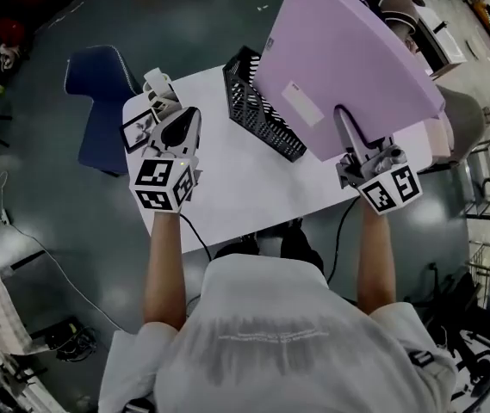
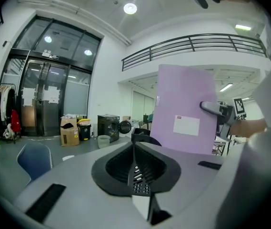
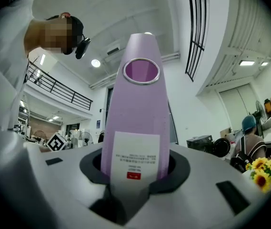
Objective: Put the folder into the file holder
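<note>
A lilac folder [image 1: 348, 58] with a white label is up in the air above the right half of the white table [image 1: 227, 188]. My right gripper [image 1: 345, 119] is shut on its lower edge. In the right gripper view the folder's spine [image 3: 137, 109] rises straight out from between the jaws of the right gripper [image 3: 134, 175]. The black mesh file holder [image 1: 257, 101] stands at the table's far side, just left of the folder. My left gripper [image 1: 162, 93] is shut and holds nothing, over the table's left end. The left gripper view shows the folder [image 2: 185, 109] ahead to the right.
A blue chair [image 1: 98, 101] stands on the floor left of the table. Desks with clutter [image 1: 451, 33] lie to the right. The table's near edge runs just in front of my body. A person [image 3: 249, 142] sits in the far background beside sunflowers [image 3: 261, 173].
</note>
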`<state>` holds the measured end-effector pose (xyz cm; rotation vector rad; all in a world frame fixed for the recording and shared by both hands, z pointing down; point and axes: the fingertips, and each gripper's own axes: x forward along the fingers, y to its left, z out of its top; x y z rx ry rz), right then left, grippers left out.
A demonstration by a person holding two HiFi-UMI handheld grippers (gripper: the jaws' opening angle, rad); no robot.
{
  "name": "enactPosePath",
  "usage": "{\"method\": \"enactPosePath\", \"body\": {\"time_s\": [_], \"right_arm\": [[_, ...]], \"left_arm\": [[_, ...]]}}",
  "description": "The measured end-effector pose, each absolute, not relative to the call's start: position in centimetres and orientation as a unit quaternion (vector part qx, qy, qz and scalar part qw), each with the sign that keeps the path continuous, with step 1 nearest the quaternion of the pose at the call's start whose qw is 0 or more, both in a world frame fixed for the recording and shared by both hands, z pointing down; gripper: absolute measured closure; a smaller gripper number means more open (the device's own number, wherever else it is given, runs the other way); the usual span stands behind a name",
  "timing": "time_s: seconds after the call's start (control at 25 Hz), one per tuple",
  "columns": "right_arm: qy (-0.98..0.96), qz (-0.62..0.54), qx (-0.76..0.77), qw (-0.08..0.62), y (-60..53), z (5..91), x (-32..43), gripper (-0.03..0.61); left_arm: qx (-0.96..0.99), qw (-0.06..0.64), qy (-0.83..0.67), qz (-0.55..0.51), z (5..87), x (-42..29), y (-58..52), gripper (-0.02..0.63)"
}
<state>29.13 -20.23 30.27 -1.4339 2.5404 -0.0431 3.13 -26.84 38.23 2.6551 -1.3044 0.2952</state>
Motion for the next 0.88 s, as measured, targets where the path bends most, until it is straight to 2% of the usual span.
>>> {"method": "enactPosePath", "body": {"time_s": [0.48,0.88], "right_arm": [[0.907,-0.021,-0.397,0.137,-24.4,32.2,27.6,0.391],[0.912,-0.035,-0.386,0.133,-26.1,36.5,27.2,0.388]], "left_arm": [[0.846,0.114,-0.509,0.111,39.4,2.6,-25.6,0.588],[0.811,0.128,-0.556,0.127,41.6,2.2,-23.2,0.588]]}}
